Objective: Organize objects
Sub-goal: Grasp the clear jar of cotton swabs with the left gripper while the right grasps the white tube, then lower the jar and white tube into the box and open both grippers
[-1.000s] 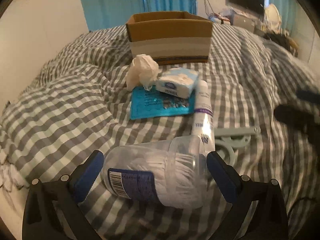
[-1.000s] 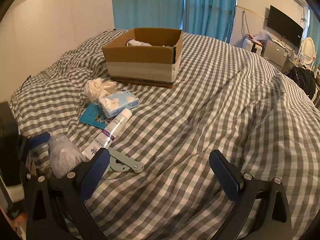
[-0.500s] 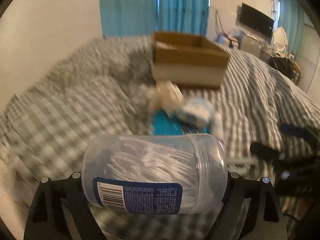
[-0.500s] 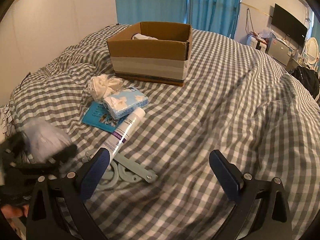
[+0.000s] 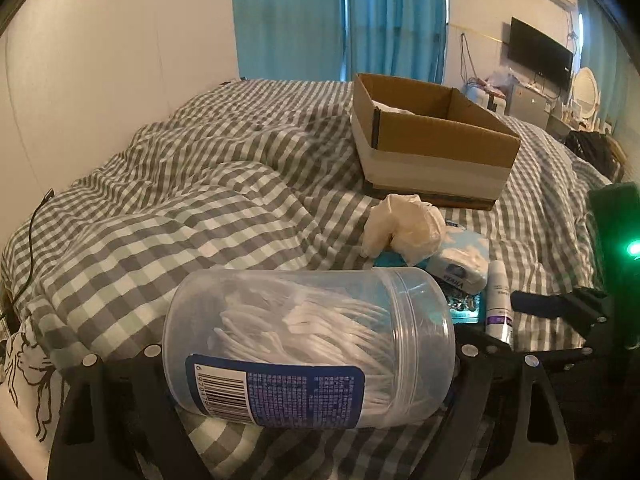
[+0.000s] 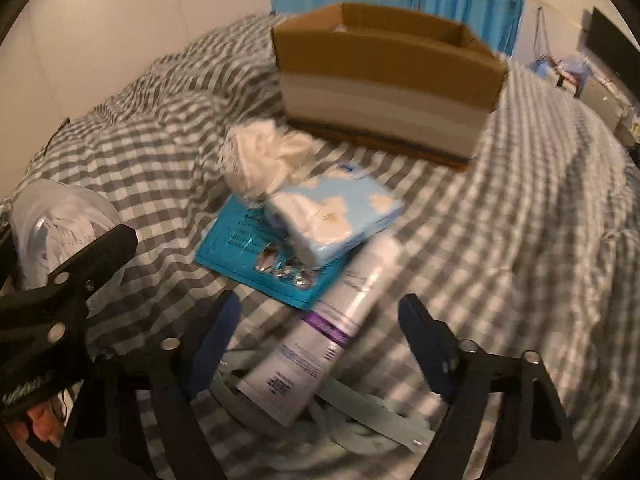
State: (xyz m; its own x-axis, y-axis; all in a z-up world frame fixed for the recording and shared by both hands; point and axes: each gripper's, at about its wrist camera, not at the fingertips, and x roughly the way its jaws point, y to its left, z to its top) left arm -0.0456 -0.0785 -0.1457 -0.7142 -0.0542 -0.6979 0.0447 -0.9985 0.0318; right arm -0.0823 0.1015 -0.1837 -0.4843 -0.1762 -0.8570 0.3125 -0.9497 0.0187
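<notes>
Between the left gripper [image 5: 308, 354] pads, the light, slick jar [image 5: 308, 344] is clamped endwise; right gripper [image 6: 316, 344], jaws apart, straddles the squashy tube [image 6: 320, 340], best taken mid-body

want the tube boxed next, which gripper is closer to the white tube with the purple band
Right. The right gripper is open astride the white tube; the left gripper, off to its left, holds the clear jar.

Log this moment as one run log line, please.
left tool: shut on jar, lifted | right tool: open, astride tube | box: open, beyond
</notes>
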